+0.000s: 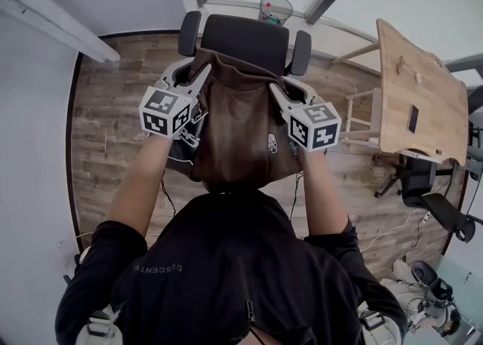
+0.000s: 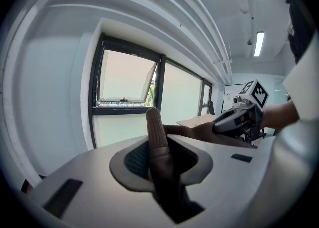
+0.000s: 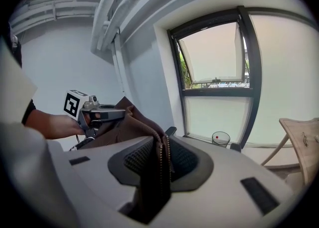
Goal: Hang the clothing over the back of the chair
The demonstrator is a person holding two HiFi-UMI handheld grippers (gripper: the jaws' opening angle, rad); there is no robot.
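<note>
Head view looks down past the person's black top point(image 1: 219, 283) and two bare forearms to both tools, held on the near side of a black office chair point(image 1: 245, 38). The left tool point(image 1: 198, 73), by the chair's near left corner, pinches a ribbed edge of a brown zip-up jacket point(image 1: 241, 132); the left gripper view shows that ribbing standing up between its jaws. The right tool point(image 1: 276, 91), by the chair's near right corner, grips the jacket's zipper edge, which fills its jaw gap in the right gripper view. The jacket is stretched between the two tools, its top edge at the chair's back and the rest hanging on the person's side. Right of the chair stands a light wooden bench point(image 1: 411, 94). Behind the chair sit a clear round bin point(image 1: 275, 9) and a dark-framed window point(image 3: 217, 62).
</note>
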